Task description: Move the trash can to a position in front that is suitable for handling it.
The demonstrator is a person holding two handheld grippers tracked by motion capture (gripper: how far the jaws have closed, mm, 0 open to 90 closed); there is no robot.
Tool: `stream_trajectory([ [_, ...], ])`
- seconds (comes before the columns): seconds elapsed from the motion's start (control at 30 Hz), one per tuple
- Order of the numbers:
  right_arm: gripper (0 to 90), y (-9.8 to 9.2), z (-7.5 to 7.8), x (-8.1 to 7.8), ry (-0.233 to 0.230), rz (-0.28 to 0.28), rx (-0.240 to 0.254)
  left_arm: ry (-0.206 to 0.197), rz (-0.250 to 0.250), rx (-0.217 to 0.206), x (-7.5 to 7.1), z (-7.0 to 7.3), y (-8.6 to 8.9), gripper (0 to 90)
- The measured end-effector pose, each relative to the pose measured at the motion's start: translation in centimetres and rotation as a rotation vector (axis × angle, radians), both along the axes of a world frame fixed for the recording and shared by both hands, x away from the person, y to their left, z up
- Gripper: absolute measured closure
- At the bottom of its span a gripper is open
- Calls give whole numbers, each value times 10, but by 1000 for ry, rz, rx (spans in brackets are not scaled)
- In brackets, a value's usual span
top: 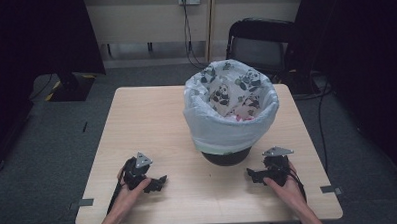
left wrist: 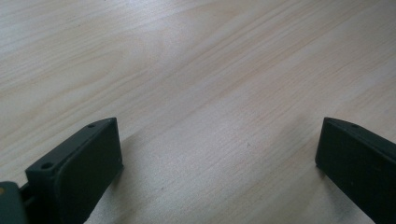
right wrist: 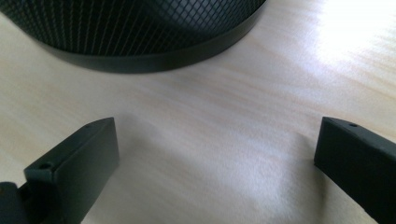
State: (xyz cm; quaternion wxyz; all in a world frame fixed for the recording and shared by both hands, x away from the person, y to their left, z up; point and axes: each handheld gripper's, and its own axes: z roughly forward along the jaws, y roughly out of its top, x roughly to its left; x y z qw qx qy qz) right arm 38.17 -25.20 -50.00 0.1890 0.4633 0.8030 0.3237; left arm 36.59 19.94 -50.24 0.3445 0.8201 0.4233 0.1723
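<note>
while the left gripper (left wrist: 219, 154) faces bare table (left wrist: 196, 70), right gripper (right wrist: 217, 154) faces the bin (right wrist: 140, 32).

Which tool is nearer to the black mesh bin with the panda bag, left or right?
The right tool is nearer: it rests just right of the bin base. The left tool rests farther off, to the bin's left. Both stand open.

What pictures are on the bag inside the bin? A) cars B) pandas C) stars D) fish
B, the white bag lining the black mesh bin has black-and-white pandas printed on its inside, seen in the high view.
</note>
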Motion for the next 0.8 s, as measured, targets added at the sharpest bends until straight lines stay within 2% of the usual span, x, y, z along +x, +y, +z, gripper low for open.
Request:
stream_trajectory([
  [0.1, 31, -2, 2, -1, 10, 11, -3, 4, -24, 2, -1, 0, 1, 0],
  [0.2, 187, -6, 6, -5, -1, 31, 10, 10, -40, 11, -1, 2, 3, 9],
  [0.27, 151, -7, 7, -5, 16, 44, 38, 13, -39, 9, -3, 3, 2, 30],
  [0.33, 182, -8, 9, -5, 35, 50, 56, 11, -51, 10, -5, 5, 2, 67],
  [0.4, 193, -8, 12, -7, 52, 71, 70, 9, -68, 7, -6, 7, 2, 172],
  [0.5, 205, -9, 18, -8, 36, 97, 100, 50, -93, -40, -5, 9, 2, 152],
  [0.63, 219, -13, 31, -10, 3, 117, 142, 47, -81, -80, 1, 13, 5, 174],
  [0.7, 246, -15, 36, -9, -7, 115, 145, 56, -81, -96, 5, 19, 6, 210],
  [0.73, 256, -16, 39, -8, -16, 112, 145, 54, -88, -95, 8, 23, 7, 205],
  [0.8, 299, -17, 45, -5, -27, 109, 132, 6, -75, -105, 13, 32, 6, 207],
])
